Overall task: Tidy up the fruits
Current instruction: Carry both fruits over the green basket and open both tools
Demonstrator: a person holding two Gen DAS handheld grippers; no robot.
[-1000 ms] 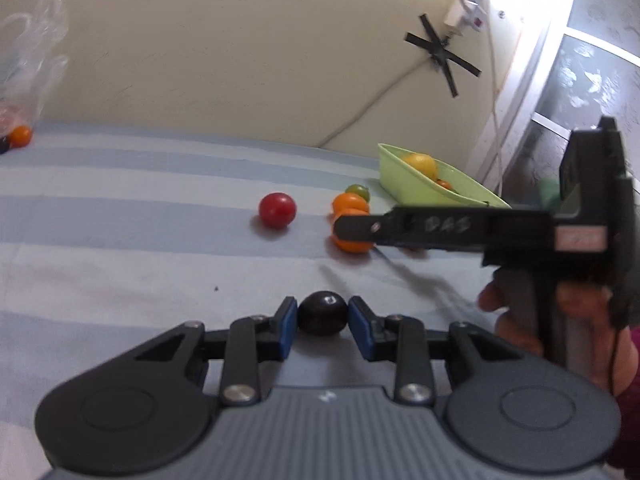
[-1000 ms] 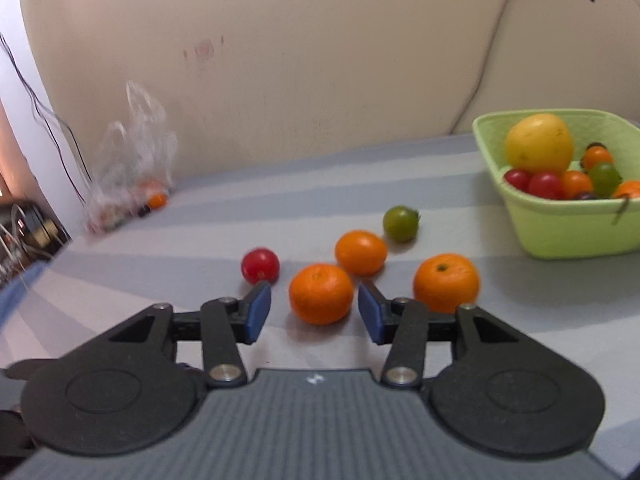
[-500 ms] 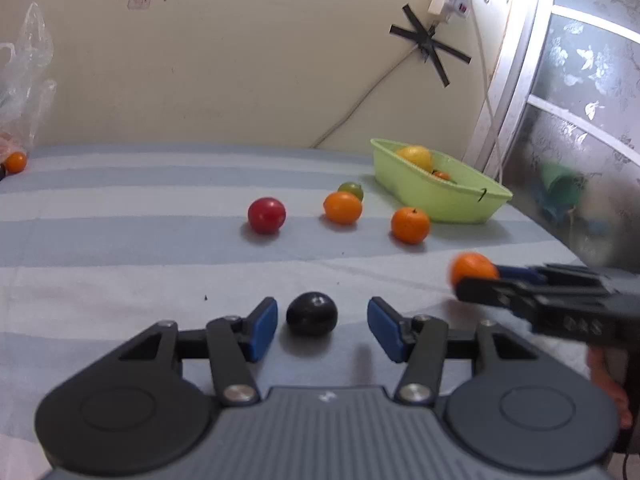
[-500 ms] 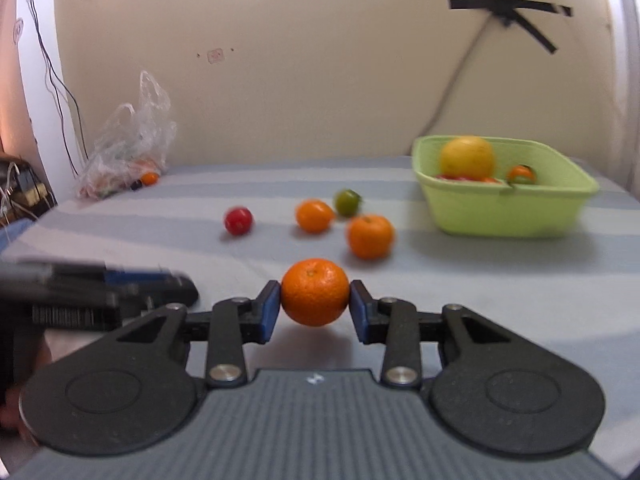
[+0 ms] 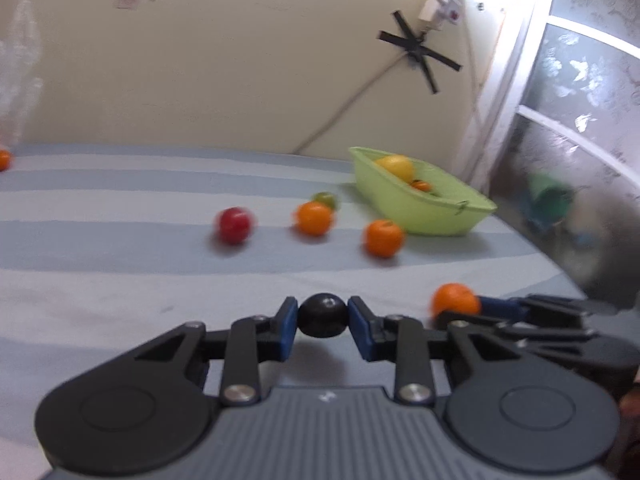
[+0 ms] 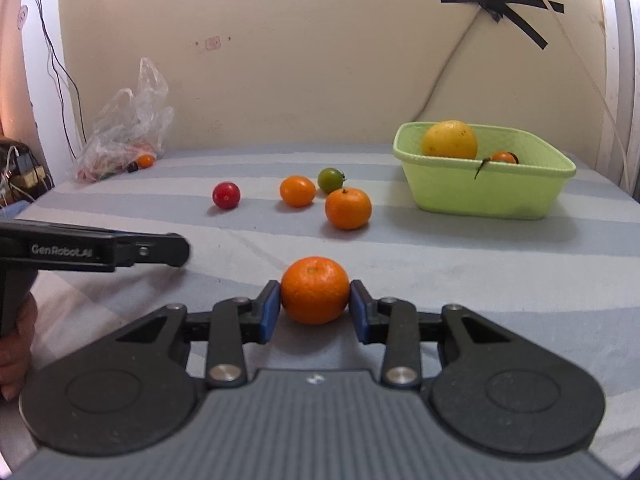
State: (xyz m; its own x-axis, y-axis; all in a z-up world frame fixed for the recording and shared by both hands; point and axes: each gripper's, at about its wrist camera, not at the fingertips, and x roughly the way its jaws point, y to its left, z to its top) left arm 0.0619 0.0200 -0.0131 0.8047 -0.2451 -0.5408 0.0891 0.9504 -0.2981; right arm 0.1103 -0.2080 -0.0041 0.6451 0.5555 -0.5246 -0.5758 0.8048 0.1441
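Observation:
My left gripper (image 5: pixel 323 320) is shut on a small black round fruit (image 5: pixel 322 314), low over the striped cloth. My right gripper (image 6: pixel 315 309) is shut on an orange mandarin (image 6: pixel 315 290), its blue pads pressing both sides. In the left wrist view that mandarin (image 5: pixel 456 300) shows at the right, at the tip of the right gripper. A light green basket (image 6: pixel 480 196) at the back right holds a big yellow fruit (image 6: pixel 450 140) and small tomatoes. Loose on the cloth lie a red tomato (image 6: pixel 226 195), an orange fruit (image 6: pixel 297 191), a green tomato (image 6: pixel 330 180) and another mandarin (image 6: pixel 348 208).
A crumpled plastic bag (image 6: pixel 124 128) with small fruits lies at the back left by the wall. Cables hang down the wall, fixed with black tape. A person's hand (image 6: pixel 16 344) holds the left gripper's handle at the left edge.
My left gripper opened around the black fruit and shut on it again. My right gripper closed on the mandarin and drew it back from the other fruits towards the near side.

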